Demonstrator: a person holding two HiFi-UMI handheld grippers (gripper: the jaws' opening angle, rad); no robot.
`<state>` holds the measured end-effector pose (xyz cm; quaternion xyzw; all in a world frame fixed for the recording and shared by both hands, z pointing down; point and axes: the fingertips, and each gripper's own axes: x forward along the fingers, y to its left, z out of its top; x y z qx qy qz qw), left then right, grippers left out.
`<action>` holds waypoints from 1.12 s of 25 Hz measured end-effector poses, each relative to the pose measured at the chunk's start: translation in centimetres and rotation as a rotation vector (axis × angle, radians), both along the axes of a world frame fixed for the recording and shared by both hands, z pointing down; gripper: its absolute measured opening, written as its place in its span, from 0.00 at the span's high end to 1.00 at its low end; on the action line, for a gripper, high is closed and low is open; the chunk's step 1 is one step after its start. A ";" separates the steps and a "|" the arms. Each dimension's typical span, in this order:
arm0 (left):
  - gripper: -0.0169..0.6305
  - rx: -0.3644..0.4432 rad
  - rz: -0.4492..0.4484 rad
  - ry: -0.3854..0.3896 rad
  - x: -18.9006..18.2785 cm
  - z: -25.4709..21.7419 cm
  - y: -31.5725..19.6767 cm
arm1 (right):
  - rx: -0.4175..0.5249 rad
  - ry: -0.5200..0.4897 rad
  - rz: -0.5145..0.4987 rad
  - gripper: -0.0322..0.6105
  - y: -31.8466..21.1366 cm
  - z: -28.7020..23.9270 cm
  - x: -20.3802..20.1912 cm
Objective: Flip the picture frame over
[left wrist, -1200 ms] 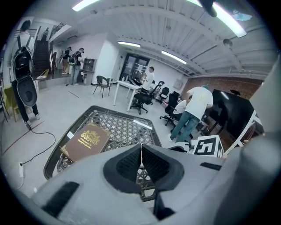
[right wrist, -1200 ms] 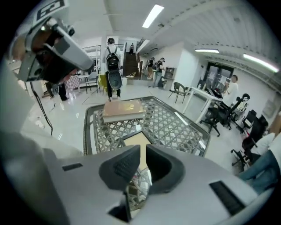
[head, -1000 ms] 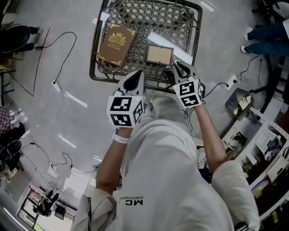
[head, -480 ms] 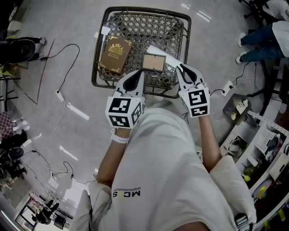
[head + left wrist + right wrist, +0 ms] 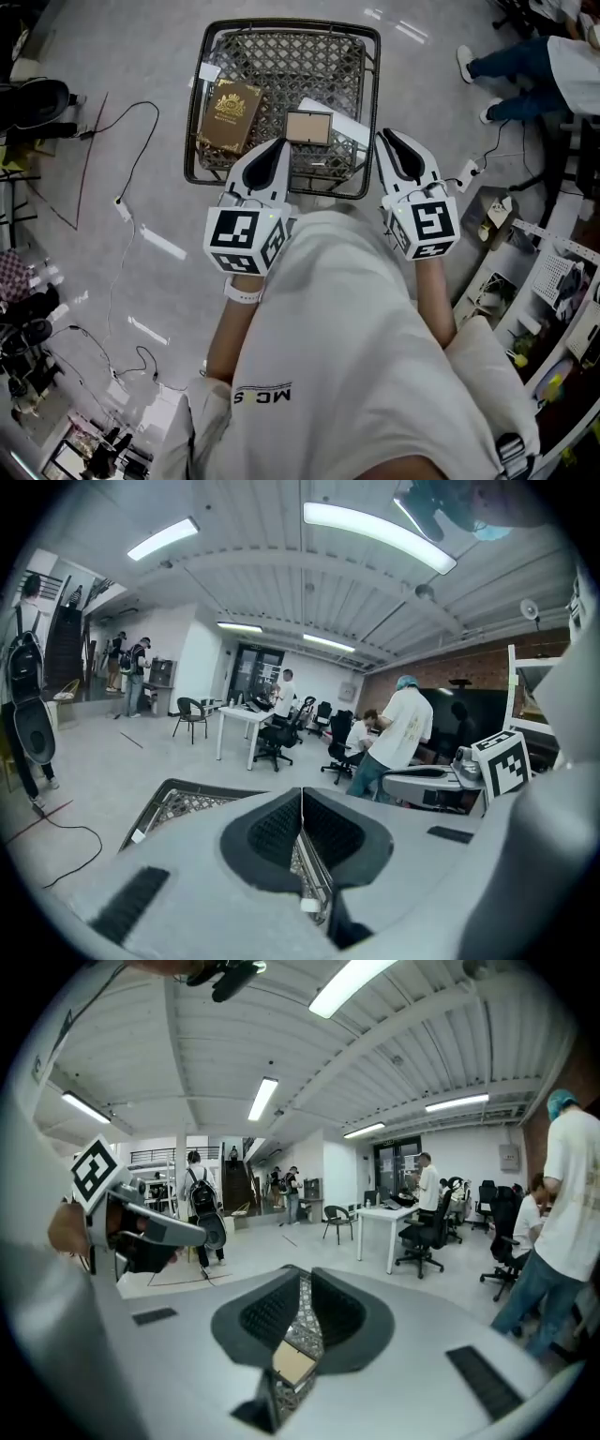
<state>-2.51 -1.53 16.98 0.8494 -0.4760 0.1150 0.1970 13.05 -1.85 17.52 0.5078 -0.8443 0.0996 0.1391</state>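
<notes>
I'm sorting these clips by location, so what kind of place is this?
Likely an open-plan office or lab: a white desk with office chairs, ceiling strip lights, and cables trailing over a bare grey floor.

Picture frame (image 5: 308,127): tan face, dark border.
Book (image 5: 224,114): brown, gold crest.
Table (image 5: 200,112): dark woven lattice.
Left gripper (image 5: 273,146), right gripper (image 5: 392,141): pale grey, black pads, black-and-white marker squares.

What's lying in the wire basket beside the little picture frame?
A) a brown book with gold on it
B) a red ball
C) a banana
A: in the head view, a brown book with a gold crest lies in the wire basket, just left of the picture frame.
</notes>
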 end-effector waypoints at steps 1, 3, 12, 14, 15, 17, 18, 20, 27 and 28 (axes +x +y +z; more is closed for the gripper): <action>0.93 0.003 0.001 0.001 0.1 0.0 0.1 | 0.013 -0.003 0.003 0.87 0.1 -0.4 0.1; 0.93 0.008 0.004 0.001 0.3 -0.1 0.3 | 0.032 -0.010 0.008 0.87 0.2 -0.9 0.2; 0.93 0.007 0.015 -0.014 1.0 -0.1 0.0 | 0.042 -0.051 0.010 0.87 -0.2 -2.0 0.7; 0.93 0.003 0.014 -0.020 0.8 -0.1 -0.1 | 0.042 -0.058 0.013 0.87 -0.3 -2.1 0.8; 0.93 0.002 0.014 -0.023 0.7 -0.1 -0.1 | 0.040 -0.061 0.016 0.87 -0.3 -2.2 0.8; 0.93 0.000 0.020 -0.030 0.6 -0.2 0.1 | 0.039 -0.065 0.023 0.87 -0.2 -2.3 0.8; 0.93 0.000 0.024 -0.032 0.7 -0.2 0.1 | 0.040 -0.067 0.026 0.87 -0.1 -2.3 0.9; 0.93 0.003 0.028 -0.031 0.8 -0.3 0.2 | 0.039 -0.074 0.031 0.87 0.0 -2.4 1.0; 0.93 0.011 0.024 -0.020 0.5 -0.7 0.2 | 0.012 -0.102 0.048 0.87 0.7 -1.9 0.9; 0.93 0.010 0.027 -0.020 0.5 -0.8 0.3 | 0.008 -0.104 0.051 0.87 0.9 -1.9 0.9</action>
